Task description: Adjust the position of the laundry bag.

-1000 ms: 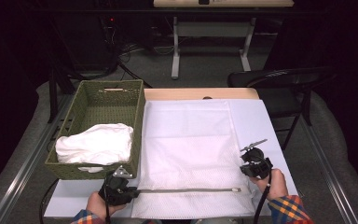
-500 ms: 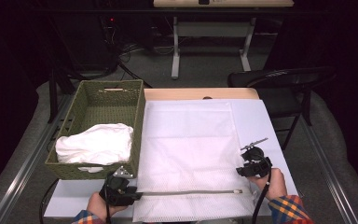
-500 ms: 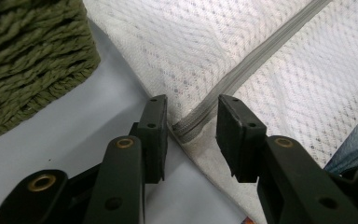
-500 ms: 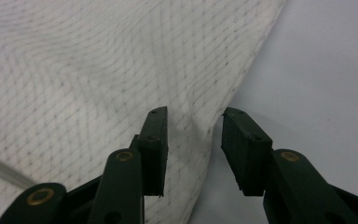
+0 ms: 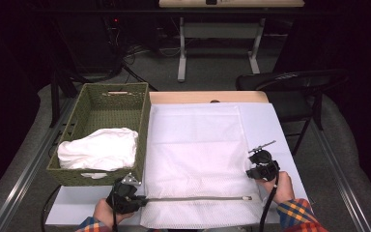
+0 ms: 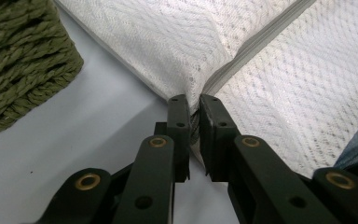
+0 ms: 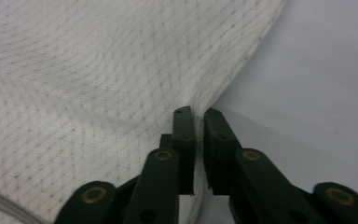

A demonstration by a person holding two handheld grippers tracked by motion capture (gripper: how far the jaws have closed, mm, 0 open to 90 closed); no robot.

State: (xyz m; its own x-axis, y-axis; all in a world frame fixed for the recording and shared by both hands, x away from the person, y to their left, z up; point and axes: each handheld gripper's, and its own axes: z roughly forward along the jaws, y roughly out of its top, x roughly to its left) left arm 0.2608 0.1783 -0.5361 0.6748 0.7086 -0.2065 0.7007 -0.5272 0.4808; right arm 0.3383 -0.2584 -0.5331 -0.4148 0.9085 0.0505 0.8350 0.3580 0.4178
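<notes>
At the left side of the pale grey table top (image 5: 275, 125) stands a green woven rectangular basket (image 5: 84, 111) holding a bundle of white cloth (image 5: 99, 149); its right wall lies just beside the left edge of the large white mesh zippered laundry bag (image 5: 198, 154), leaving little room that way. The bag lies flat across the middle of the table, its grey zip (image 5: 195, 198) running along the near side. The left gripper (image 5: 137, 201) has its jaws closed on the bag's near left corner at the zip end (image 6: 200, 95), having just been closing, with mesh pinched between them; the hold appears meant to anchor that corner. The right gripper (image 5: 252, 175) has its jaws pressed together on the bag's right edge (image 7: 198, 112), likewise just closed, with fabric caught between. Judged together, the two holds suit lifting or folding the bag. Bare table lies beyond the right edge, and free surface beyond the far edge.
</notes>
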